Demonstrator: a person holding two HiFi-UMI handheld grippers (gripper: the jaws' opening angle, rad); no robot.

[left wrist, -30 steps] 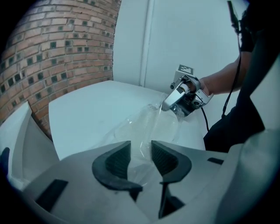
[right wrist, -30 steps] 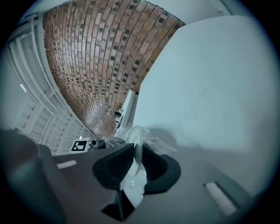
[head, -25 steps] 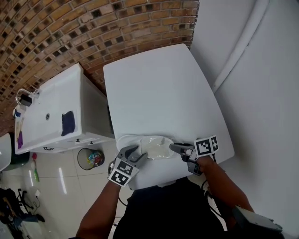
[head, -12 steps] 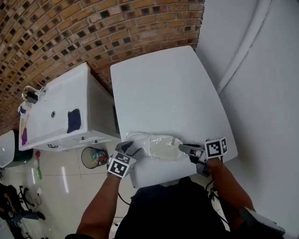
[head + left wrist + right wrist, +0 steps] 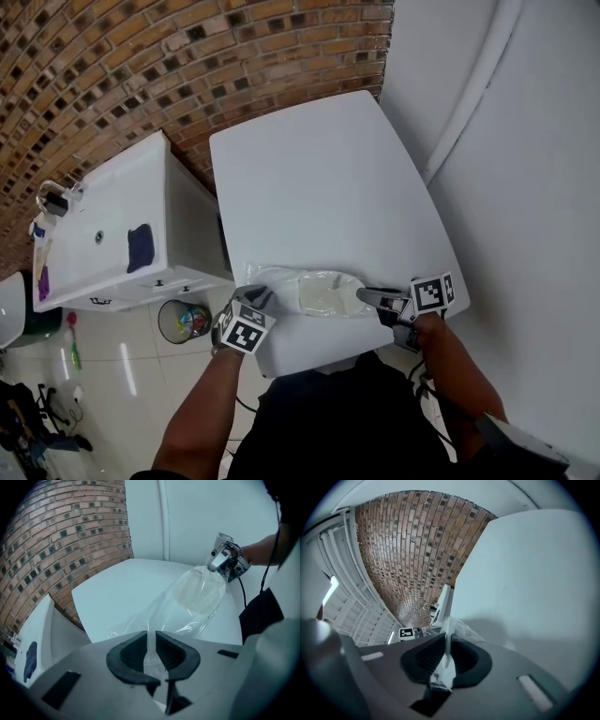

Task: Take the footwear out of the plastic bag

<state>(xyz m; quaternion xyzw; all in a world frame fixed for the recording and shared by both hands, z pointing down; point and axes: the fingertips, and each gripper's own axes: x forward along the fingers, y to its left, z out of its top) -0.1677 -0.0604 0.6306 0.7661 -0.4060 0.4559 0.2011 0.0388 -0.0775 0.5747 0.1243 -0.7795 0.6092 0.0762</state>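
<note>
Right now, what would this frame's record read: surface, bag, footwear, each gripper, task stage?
surface: white table
bag: clear plastic bag, at the table's near edge, stretched between both grippers
footwear: pale footwear, inside the bag
left gripper: shut on the bag's left end; jaws have just been closing, film between them
right gripper: shut on the bag's right end; jaws have just closed a little further on the film
task stage: footwear not yet out
</note>
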